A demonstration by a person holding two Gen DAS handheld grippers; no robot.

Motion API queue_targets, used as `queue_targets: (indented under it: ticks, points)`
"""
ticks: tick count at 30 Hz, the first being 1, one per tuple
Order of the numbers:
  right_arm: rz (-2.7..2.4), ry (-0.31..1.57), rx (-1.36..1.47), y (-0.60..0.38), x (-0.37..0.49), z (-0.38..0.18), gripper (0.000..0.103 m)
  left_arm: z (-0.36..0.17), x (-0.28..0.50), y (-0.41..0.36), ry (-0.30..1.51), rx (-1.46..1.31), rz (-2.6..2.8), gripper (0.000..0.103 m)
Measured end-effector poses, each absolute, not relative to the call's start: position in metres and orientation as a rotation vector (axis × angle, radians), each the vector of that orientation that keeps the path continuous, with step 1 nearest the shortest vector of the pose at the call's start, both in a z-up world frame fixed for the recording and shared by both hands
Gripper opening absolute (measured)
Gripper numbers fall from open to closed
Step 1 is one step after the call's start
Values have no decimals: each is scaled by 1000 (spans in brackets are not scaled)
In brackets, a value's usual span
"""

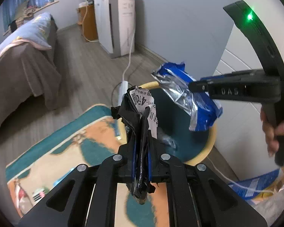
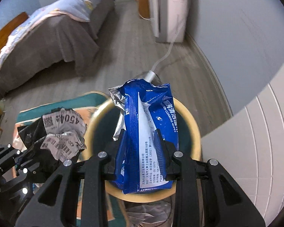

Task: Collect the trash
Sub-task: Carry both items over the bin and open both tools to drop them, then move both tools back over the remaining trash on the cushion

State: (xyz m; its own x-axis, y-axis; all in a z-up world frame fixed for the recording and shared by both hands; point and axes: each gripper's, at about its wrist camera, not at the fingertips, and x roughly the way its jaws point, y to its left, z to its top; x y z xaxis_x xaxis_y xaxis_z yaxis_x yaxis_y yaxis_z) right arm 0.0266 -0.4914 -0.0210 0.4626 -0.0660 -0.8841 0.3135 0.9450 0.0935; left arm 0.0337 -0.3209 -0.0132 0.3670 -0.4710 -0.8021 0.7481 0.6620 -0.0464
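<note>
The left tool [image 1: 142, 151] is clenched on a crumpled black plastic mailing bag with a white printed shipping label [image 1: 140, 121], held at the near rim of the round bin with a pale yellow rim and dark teal inside [image 1: 212, 138]. The right tool [image 2: 140, 162] grasps a blue and silver foil wet-wipes packet [image 2: 147, 132], which hangs over the bin's mouth.

The black bag is the likelier miss: much of it sits over the teal and orange patterned rug [image 1: 70, 143] rather than the opening, so letting go now could drop it outside or leave it draped on the rim. The thin film may also cling to the pads. The light, stiff packet could catch the far rim and slide off toward the white panelled door [image 1: 242, 113]. Something pale seems to lie inside the bin already, though blur makes that uncertain. The two tools are close enough to knock together.
</note>
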Motion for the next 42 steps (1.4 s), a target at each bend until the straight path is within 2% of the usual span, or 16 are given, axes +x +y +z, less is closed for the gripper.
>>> queue_targets:
  ticks: [2,4,6,8,10,12,16,18,26,35,42]
  points:
    - [-248,1084,297,-505,23,-30,30,-19,42,-328,915,337,-807,10]
    - [-259,1089,328,-512,21,-36,31,-24,49,-338,927,332,-805,17]
    - [-274,1094,355,-520,18,-41,32,-27,51,-345,923,346,-791,38]
    - [-270,1098,376,-523,16,-44,34,-27,53,-349,917,345,-801,46]
    - [-267,1097,376,-524,18,-45,45,-25,51,-348,902,356,-795,57]
    - [-275,1087,363,-523,16,-42,76,-23,45,-347,898,363,-787,63]
    - [-280,1062,364,-522,18,-35,85,-18,43,-336,888,351,-759,72]
    - [-279,1060,359,-519,19,-34,93,-13,41,-322,883,323,-743,75]
    - [-228,1046,285,-483,29,-16,97,6,35,-238,858,315,-660,79]
    - [-127,1003,297,-421,46,10,97,36,55,-112,831,290,-468,84]
    - [-57,1038,197,-357,64,7,97,16,70,-26,864,178,-299,85]
